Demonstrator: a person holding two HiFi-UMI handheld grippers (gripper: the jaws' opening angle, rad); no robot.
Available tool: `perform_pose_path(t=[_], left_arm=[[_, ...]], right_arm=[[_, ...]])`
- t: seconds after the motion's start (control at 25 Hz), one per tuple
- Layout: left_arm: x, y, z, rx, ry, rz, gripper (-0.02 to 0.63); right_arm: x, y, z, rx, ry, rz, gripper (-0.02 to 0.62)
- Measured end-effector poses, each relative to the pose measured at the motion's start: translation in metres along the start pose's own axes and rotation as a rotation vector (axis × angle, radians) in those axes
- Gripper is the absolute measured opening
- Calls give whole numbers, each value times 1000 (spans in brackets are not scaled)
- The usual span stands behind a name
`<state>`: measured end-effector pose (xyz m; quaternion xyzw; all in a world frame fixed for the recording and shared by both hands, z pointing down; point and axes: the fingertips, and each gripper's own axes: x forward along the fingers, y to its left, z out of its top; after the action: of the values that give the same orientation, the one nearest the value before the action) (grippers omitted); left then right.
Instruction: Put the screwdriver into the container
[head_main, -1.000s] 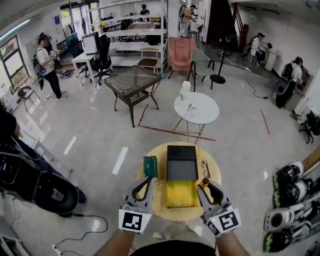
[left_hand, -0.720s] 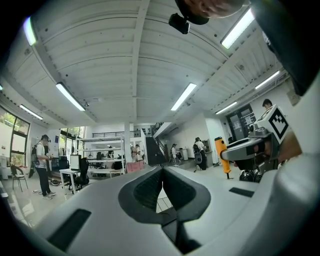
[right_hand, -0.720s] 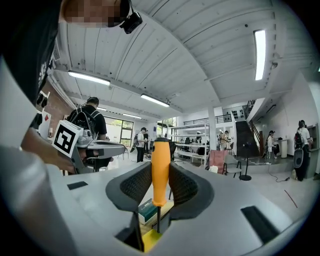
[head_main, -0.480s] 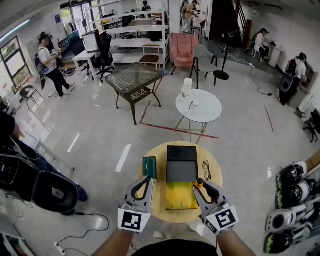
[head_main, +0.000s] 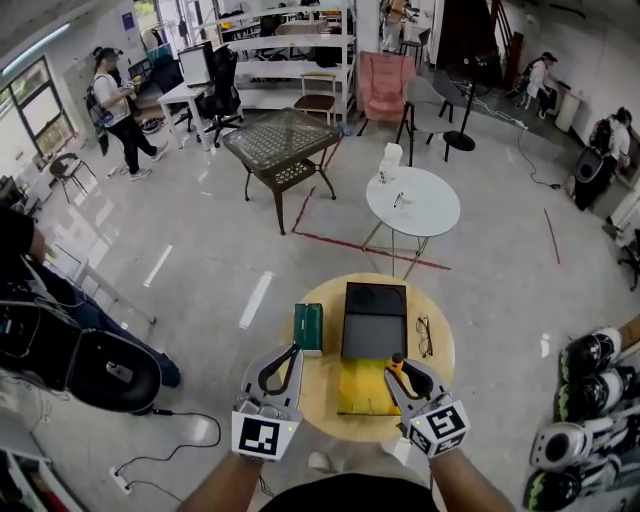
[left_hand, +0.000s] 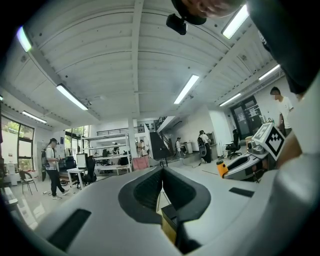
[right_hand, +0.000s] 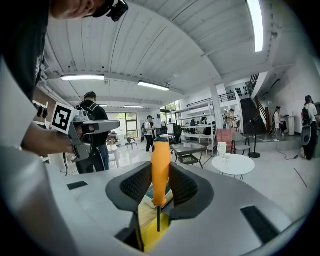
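The screwdriver (right_hand: 160, 167) has an orange handle and a thin dark shaft that points down. My right gripper (right_hand: 160, 172) is shut on the handle, which stands upright between the pads. In the head view the right gripper (head_main: 398, 366) hovers over the round wooden table (head_main: 440, 385), at the right edge of the yellow flap (head_main: 362, 388). The black container (head_main: 374, 318) lies just beyond the flap, open at the top. My left gripper (head_main: 292, 353) hangs over the table's left side with its tips together and nothing in them; its own view shows the left gripper (left_hand: 162, 172) the same way.
A green box (head_main: 308, 326) lies left of the container and a pair of glasses (head_main: 424, 336) to its right. Beyond stand a white round table (head_main: 413, 202) and a dark mesh table (head_main: 283, 142). Helmets (head_main: 585, 400) are stacked at the right, with people farther off.
My right gripper has carried the screwdriver a little left, toward the yellow flap. The head view has tilted slightly. The left gripper has barely moved.
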<state>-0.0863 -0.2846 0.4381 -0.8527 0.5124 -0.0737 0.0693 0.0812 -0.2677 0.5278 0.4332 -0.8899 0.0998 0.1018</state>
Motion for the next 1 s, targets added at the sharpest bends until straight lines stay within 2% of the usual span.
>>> perform_pose_path(t=[0.28, 0.52, 0.76, 1.0], left_arm=[[4, -1, -13, -16, 18, 2, 17], [7, 3, -6, -36, 20, 0, 17], [11, -5, -9, -24, 28, -19, 17], [12, 0, -15, -31, 52, -5, 17]], right_arm=[[19, -14, -45, 43, 77, 1, 120], [26, -22, -69, 70, 143, -19, 120], [31, -38, -118, 110, 227, -40, 120], [36, -47, -156, 138, 299, -53, 120]])
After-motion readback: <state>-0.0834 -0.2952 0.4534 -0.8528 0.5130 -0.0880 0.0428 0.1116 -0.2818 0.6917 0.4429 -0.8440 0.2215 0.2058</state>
